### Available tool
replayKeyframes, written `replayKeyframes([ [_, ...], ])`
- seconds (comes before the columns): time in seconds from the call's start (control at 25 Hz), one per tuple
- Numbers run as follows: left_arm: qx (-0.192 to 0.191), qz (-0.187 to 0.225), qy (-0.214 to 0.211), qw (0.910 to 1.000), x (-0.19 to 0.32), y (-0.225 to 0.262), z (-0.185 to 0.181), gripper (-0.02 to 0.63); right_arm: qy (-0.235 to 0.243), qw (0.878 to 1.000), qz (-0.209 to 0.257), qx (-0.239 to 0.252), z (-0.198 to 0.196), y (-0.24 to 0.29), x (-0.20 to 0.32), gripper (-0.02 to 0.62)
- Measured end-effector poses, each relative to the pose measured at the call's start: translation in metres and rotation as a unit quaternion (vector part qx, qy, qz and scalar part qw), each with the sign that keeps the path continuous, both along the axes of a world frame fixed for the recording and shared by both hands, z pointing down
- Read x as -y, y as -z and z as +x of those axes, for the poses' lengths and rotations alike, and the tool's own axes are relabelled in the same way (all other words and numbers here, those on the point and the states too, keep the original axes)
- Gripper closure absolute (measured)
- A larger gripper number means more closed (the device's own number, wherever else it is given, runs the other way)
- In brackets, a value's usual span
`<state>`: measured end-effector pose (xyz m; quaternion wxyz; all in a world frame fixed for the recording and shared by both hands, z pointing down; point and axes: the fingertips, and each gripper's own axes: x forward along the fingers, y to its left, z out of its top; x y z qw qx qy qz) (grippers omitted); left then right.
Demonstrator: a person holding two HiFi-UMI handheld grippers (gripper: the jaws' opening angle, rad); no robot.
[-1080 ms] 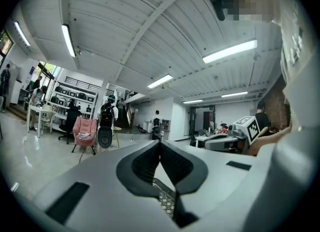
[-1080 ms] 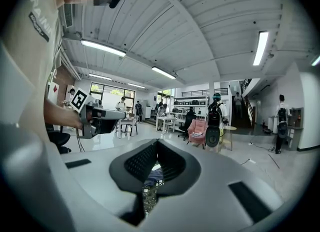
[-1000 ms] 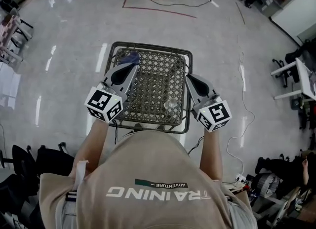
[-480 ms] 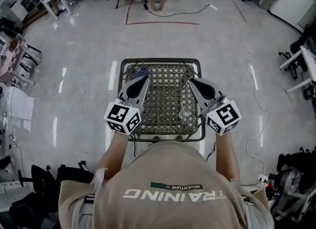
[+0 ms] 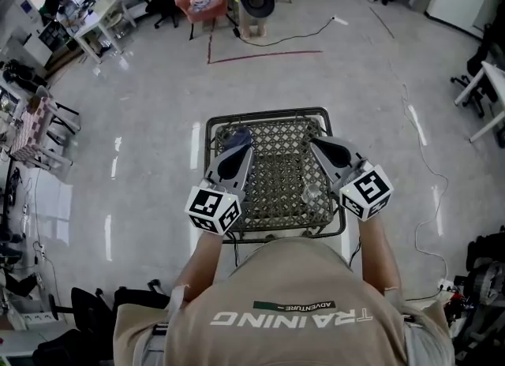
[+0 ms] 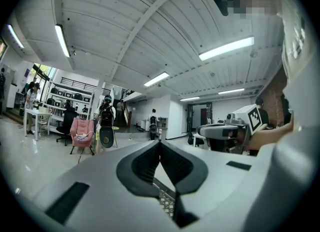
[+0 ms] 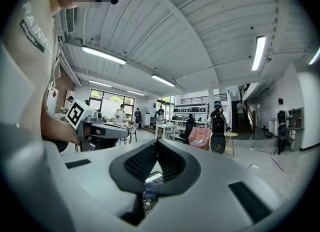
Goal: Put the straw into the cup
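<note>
Station: a small wire-mesh table stands on a glossy floor. A person in a tan shirt stands at its 6 o'clock edge with a gripper in each hand.

Cup: a clear cup stands upright on the mesh at about 4 o'clock from the table's centre, near the right rim. It is apart from both grippers.

Cup contents: the head view is too small to show what, if anything, is inside.

Straw: it cannot be made out in any view.

Other item: a blue object lies on the mesh at about 11 o'clock, near the far left corner. Its kind cannot be told. In the right gripper view a bluish shape shows low in the gap behind the tips.

Left gripper: held level over the table's left side, pointing toward 12 o'clock. In its own view the left gripper has its tips pressed together, with nothing pinched.

Right gripper: held level over the table's right side, pointing toward 11 o'clock. In its own view the right gripper has its tips pressed together, with nothing pinched.

Relation: the cup sits below and beside the right gripper's body, nearer the person than its tips.
</note>
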<state>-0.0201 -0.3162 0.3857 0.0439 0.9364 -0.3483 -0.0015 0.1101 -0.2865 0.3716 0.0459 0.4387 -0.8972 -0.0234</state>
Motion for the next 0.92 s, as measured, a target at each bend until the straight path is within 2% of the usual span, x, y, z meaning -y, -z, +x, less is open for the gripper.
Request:
replayKeyframes([
  [0.24, 0.012, 0.0, -0.001, 0.9999, -0.005, -0.005, 0.006, 0.589, 0.003, 1.0, -0.017, 0.021, 0.01, -0.009, -0.009, 0.578],
  [0.76, 0.007, -0.008, 0.008, 0.9999, -0.012, -0.01, 0.003, 0.589, 0.006, 1.0, -0.024, 0.014, 0.016, -0.015, -0.014, 0.578],
  [0.92, 0.016, -0.001, 0.018, 0.9997, -0.012, -0.014, 0.002, 0.589, 0.011, 1.0, -0.022, 0.004, 0.019, -0.016, -0.014, 0.578],
])
